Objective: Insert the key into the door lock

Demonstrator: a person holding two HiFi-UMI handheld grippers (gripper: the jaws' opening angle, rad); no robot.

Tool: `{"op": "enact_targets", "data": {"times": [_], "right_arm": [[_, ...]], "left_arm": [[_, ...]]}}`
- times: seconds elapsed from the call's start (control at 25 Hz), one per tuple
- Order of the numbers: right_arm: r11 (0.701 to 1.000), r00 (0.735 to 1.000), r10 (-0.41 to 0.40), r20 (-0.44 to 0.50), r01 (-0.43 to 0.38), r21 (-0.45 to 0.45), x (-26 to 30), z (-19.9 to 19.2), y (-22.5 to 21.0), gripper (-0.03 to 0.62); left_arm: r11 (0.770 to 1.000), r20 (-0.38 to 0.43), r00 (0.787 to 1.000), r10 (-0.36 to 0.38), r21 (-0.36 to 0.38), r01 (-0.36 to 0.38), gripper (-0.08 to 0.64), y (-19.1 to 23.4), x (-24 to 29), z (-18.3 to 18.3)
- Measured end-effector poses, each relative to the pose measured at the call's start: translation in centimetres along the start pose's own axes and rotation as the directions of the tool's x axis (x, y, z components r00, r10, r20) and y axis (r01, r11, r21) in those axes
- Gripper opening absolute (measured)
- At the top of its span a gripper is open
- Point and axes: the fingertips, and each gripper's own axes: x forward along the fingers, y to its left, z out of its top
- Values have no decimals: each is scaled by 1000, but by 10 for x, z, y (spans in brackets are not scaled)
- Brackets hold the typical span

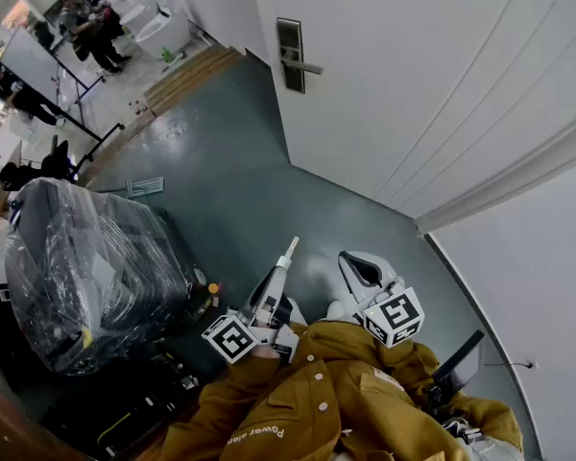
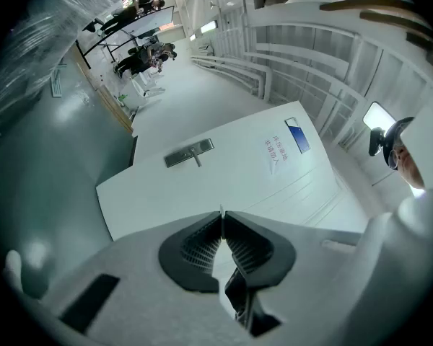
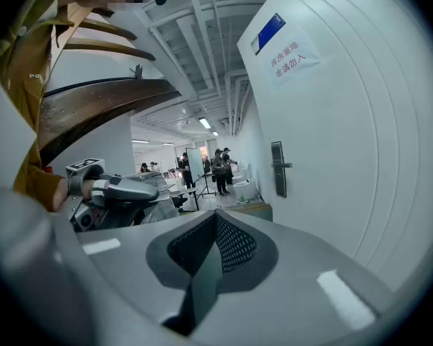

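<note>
On the white door (image 1: 442, 84), a dark lock plate (image 1: 290, 41) carries a silver lever (image 1: 307, 66).

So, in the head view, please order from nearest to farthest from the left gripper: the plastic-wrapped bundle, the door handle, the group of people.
1. plastic-wrapped bundle, just left of the left gripper
2. door handle, straight ahead
3. group of people, far back, upper left
</note>
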Motion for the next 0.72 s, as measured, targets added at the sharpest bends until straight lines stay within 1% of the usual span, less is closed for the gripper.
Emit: {"op": "enact_targets", "data": {"times": [0.08, 0.12, 0.32, 0.4, 0.52, 0.6, 0.72], "right_arm": [[1000, 1000, 6, -7, -6, 6, -4, -3, 4, 5], [1000, 1000, 7, -9, -7, 9, -6, -5, 5, 5], [1000, 1000, 0, -15, 0, 11, -6, -8, 5, 5], [1000, 1000, 10, -12, -10, 13, -6, -7, 8, 5], [997, 998, 61, 19, -62, 55, -3, -3, 19, 5], [993, 996, 83, 44, -87, 86, 0, 1, 25, 6], [993, 996, 80, 51, -84, 82, 10, 3, 32, 5]], "left_arm": [[998, 3, 998, -68, 12, 67, 23, -15, 2, -2], [996, 5, 996, -86, 12, 86, 24, -19, 2, -3], [995, 8, 995, -100, 0, 100, 24, -19, 0, -4], [996, 8, 996, -85, -9, 85, 25, -14, -3, -4], [997, 1, 1000, 12, -76, -11, 24, 9, -15, -8], [994, 2, 1000, 14, -106, -14, 24, 14, -17, -7], [992, 7, 1000, 9, -124, -8, 24, 20, -17, 3]]}}
